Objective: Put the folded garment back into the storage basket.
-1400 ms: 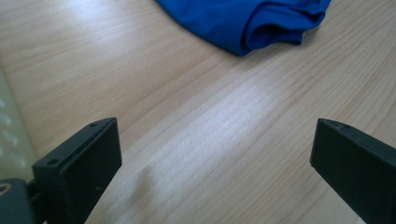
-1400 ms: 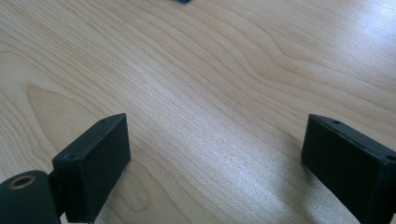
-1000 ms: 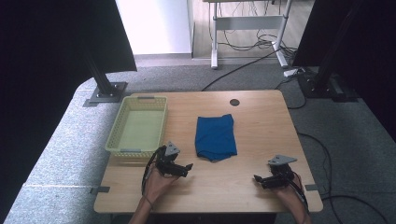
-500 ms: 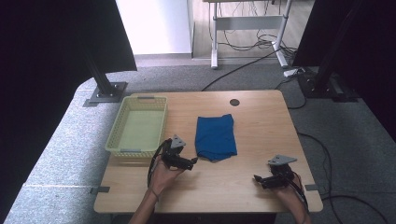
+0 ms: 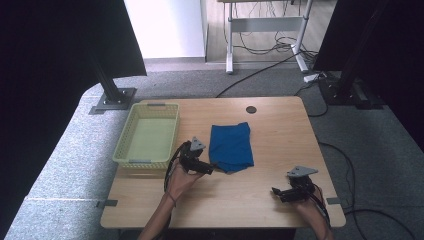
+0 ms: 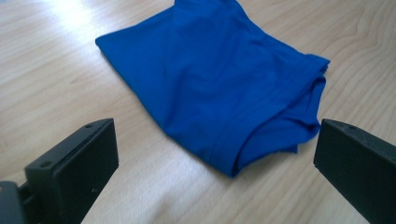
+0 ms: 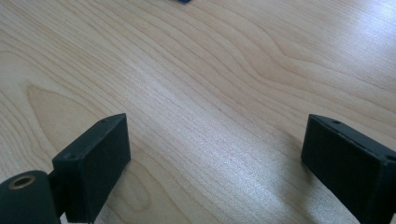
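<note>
Soft matt blue cloth (image 6: 219, 84), smooth wood table (image 5: 280, 130)

lab/office: black screens (image 5: 75, 45) on stands, floor cables (image 5: 260, 70), grey carpet (image 5: 65, 165), desk frame (image 5: 265, 25)

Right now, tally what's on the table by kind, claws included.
Claws: 2, left claw and right claw, both open
Cloth: 1, blue, folded
Basket: 1, yellow-green
Total: 4
</note>
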{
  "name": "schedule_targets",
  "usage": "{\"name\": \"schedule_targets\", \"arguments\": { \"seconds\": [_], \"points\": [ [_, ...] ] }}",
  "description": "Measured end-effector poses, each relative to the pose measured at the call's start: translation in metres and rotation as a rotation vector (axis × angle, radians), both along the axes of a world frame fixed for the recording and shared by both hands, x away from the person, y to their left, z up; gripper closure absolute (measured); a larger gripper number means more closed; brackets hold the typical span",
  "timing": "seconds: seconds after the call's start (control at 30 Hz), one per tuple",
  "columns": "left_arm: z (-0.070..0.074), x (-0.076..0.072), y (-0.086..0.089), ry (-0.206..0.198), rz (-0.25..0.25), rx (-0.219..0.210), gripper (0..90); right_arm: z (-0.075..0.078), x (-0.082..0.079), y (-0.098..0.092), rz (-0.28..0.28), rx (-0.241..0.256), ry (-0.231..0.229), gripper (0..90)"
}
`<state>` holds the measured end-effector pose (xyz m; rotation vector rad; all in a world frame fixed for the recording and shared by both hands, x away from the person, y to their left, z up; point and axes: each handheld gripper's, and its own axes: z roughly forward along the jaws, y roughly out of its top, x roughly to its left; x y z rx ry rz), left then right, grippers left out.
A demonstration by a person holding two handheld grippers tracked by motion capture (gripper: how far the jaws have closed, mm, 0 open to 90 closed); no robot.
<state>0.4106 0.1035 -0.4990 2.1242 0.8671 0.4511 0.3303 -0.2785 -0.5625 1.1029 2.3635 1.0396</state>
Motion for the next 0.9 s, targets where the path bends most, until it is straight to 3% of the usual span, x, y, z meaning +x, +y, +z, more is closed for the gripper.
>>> {"name": "schedule_targets", "arguments": {
  "seconds": [0.9],
  "points": [
    [-0.015, 0.045, -0.048, 0.023, -0.028, 0.047, 0.0, 0.000, 0.000, 0.000, 0.001, 0.000, 0.000, 7.9]
  ]
}}
